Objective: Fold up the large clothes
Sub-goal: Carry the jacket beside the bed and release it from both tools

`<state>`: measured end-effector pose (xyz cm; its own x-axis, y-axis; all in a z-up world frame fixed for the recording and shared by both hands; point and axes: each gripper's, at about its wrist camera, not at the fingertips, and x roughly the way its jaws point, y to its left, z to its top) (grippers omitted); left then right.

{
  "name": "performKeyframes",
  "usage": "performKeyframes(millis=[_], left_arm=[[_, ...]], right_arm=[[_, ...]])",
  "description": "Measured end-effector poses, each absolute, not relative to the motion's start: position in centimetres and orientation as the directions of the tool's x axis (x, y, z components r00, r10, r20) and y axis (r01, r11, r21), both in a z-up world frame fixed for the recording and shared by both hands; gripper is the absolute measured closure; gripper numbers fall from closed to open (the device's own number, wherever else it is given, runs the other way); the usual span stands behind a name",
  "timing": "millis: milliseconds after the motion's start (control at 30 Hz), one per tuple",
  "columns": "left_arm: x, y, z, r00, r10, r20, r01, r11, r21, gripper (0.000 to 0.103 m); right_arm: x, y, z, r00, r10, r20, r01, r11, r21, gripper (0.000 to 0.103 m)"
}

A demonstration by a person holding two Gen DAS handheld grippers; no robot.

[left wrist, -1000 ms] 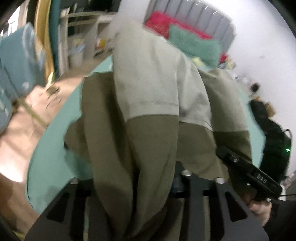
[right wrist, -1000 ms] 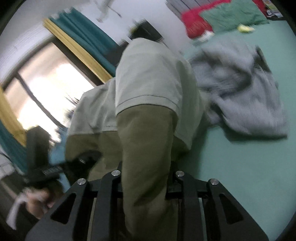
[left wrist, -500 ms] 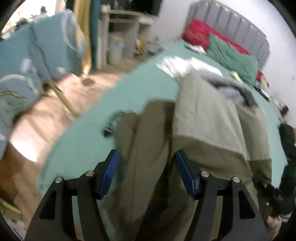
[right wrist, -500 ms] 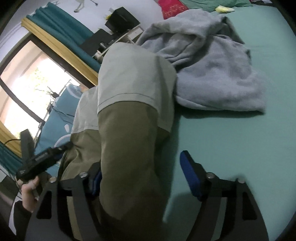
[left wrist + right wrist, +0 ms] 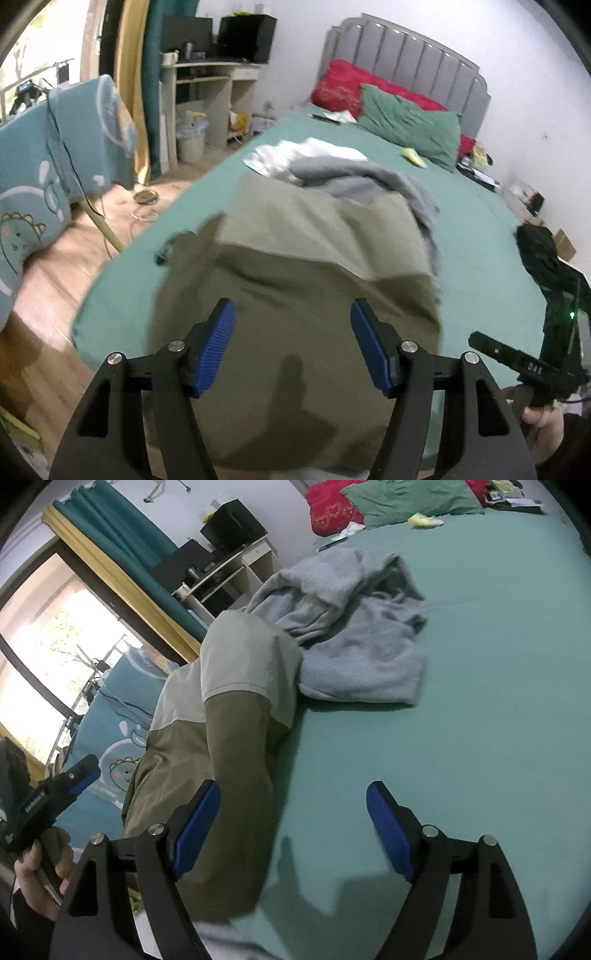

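A two-tone garment (image 5: pixel 295 295), olive with a pale upper panel, lies folded on the green bed (image 5: pixel 480 240) near its foot edge. My left gripper (image 5: pixel 291 347) hovers over it, open, its blue pads clear of the cloth. In the right wrist view the same garment (image 5: pixel 236 738) lies at the left. My right gripper (image 5: pixel 293 830) has its jaws opening; the olive fold runs past the left pad, and neither pad presses on it. Each view also shows the other gripper: the right gripper (image 5: pixel 517 365) and the left gripper (image 5: pixel 55 790), each held in a hand.
A crumpled grey garment (image 5: pixel 351 635) lies just beyond the olive one, with a white cloth (image 5: pixel 306 155) behind it. Red and green pillows (image 5: pixel 406 122) sit at the headboard. A dinosaur-print blanket (image 5: pixel 37 177), a desk and a wooden floor are to the left.
Both grippers have let go of the olive garment and opened. The garment has dropped from hanging in front of the cameras to lying on the bed, and both grippers have drawn back.
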<state>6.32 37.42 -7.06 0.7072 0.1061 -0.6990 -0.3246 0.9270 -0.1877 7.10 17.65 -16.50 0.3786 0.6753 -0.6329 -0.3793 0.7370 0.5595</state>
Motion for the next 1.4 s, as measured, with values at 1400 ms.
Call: performKeyframes(millis=[1400], left_arm=[[1.1, 6.9, 3.3, 0.867, -0.017, -0.498, -0.078, 0.982, -0.171, 0.028]], right_arm=[[-1.9, -10.3, -5.2, 0.69, 0.378, -0.617, -0.264, 0.926, 0.271, 0.021]])
